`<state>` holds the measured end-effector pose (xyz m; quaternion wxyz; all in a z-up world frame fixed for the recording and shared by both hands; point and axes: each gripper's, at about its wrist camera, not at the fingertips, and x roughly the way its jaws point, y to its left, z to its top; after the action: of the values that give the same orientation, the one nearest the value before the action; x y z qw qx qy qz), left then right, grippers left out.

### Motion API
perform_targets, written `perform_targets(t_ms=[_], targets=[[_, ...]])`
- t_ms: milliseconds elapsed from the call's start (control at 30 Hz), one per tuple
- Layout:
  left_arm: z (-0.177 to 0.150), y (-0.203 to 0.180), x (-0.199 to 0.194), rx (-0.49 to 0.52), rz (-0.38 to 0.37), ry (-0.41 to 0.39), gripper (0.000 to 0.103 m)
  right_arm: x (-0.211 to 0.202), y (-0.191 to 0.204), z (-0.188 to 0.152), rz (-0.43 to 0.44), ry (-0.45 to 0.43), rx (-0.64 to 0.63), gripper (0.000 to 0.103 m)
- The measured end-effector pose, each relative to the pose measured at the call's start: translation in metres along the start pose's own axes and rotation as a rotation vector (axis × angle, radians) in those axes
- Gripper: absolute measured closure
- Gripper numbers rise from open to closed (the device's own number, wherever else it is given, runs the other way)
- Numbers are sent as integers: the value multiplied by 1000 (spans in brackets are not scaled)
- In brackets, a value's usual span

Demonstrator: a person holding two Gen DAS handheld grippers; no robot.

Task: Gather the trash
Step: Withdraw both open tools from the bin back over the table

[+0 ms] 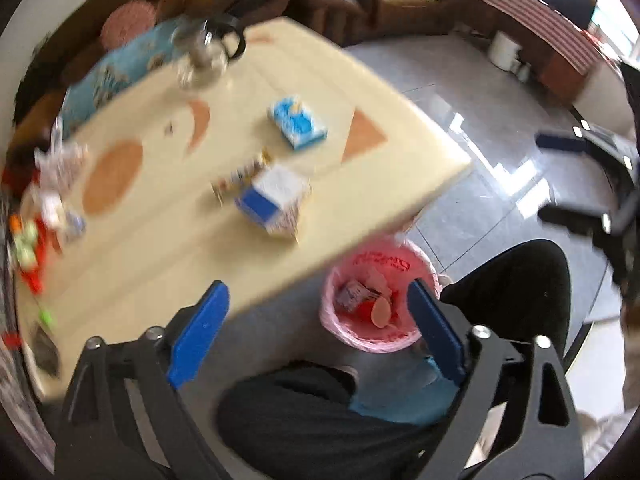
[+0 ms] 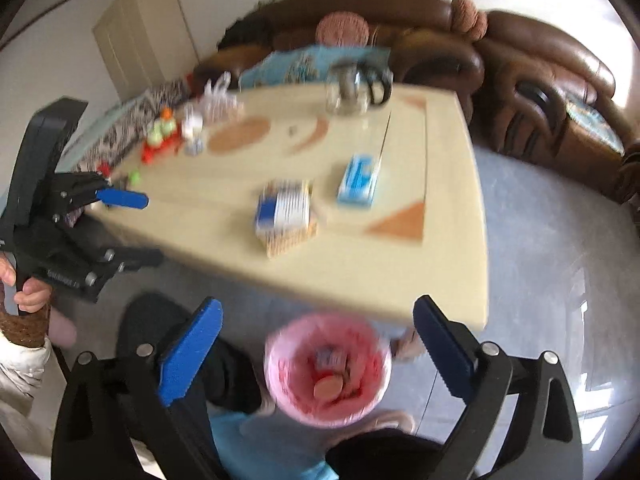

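- Both sets of jaws stand wide with nothing between the pads: the left gripper (image 1: 318, 328) and the right gripper (image 2: 318, 350) each point down over the near edge of the tabletop (image 1: 168, 240).
- The pink-lined trash bin (image 2: 280, 376) sits on the floor just off the tabletop's near edge, below both grippers, with scraps already inside.
- What looks left to collect lies up on the tabletop, ahead of and above the bin: a blue-and-white carton (image 2: 286, 210) lies towards the near edge, on the side of the right gripper; its long axis is hard to judge through the blur.
- A smaller blue packet (image 2: 358, 180) lies beyond it, towards the far right corner.
- Small clutter (image 2: 164, 136) crowds the left edge, on the left hand's side.
- A glass jug (image 2: 352, 88) stands at the far edge; a brown sofa (image 2: 520, 64) sits behind on grey floor tiles.
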<state>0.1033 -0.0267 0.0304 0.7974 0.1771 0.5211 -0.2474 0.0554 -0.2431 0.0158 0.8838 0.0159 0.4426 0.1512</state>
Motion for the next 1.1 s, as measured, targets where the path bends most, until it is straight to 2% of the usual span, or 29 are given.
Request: perform_targets(t_ms=[200, 433, 633, 1100], targets=[[43, 17, -34, 59, 17, -2, 13, -22, -7, 68, -14, -28, -3, 7], [66, 33, -24, 110, 51, 43, 13, -1, -20, 116, 5, -2, 40, 7], [82, 58, 8, 174, 71, 68, 13, 32, -24, 145, 17, 14, 52, 7], [106, 125, 117, 89, -18, 205, 13, 141, -37, 186, 32, 140, 78, 7]])
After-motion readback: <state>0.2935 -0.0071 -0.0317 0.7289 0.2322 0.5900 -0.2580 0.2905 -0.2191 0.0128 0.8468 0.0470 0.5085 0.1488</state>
